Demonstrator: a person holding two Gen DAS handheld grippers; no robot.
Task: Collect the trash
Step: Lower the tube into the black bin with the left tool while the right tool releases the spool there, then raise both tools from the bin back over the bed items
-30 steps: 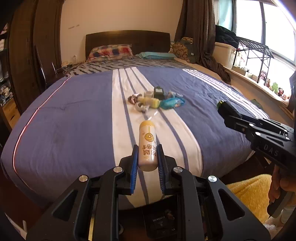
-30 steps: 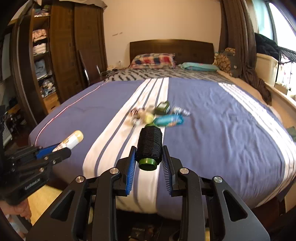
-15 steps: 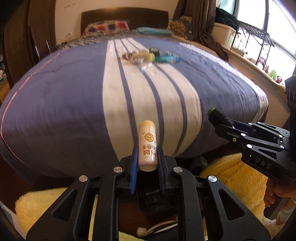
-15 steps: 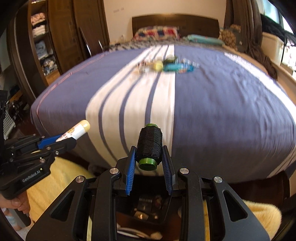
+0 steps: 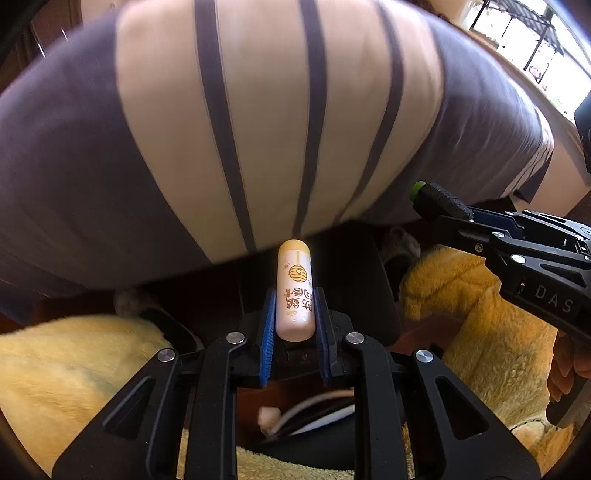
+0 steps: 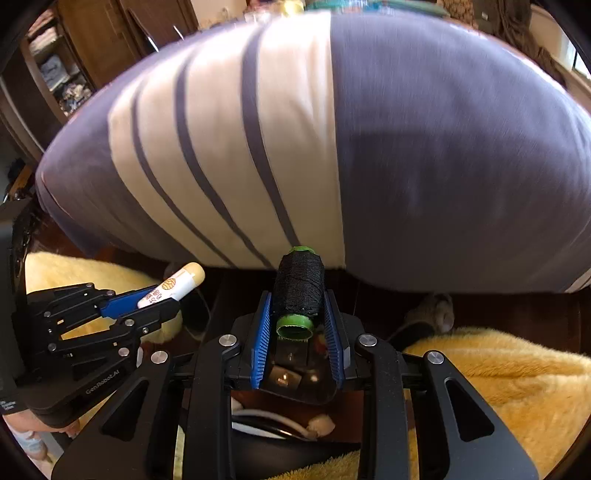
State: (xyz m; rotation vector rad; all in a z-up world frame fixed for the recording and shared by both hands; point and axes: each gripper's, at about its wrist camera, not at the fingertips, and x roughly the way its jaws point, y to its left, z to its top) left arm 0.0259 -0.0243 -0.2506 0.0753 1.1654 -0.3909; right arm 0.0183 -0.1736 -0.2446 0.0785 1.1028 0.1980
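Note:
My left gripper (image 5: 294,325) is shut on a small cream tube (image 5: 294,288) with a beehive picture, held below the foot edge of the bed. The left gripper also shows in the right wrist view (image 6: 155,299) with the tube (image 6: 177,284). My right gripper (image 6: 298,321) is shut on a spool of black thread (image 6: 298,288) with green ends. The right gripper shows in the left wrist view (image 5: 443,206), right of the tube. Both point down over a dark bin (image 5: 347,266) between the yellow rugs. More trash (image 6: 295,5) lies far up the bed.
The bed with a purple and white striped cover (image 5: 258,129) fills the upper view. Fluffy yellow rugs (image 5: 66,376) (image 6: 498,376) lie on the floor on both sides. A white cable (image 5: 314,410) and small white lump lie below. A wardrobe (image 6: 74,55) stands at left.
Both grippers have tilted down and dropped from over the bed to below its foot edge, still holding the tube and the spool. The trash pile has slid out of the top of view.

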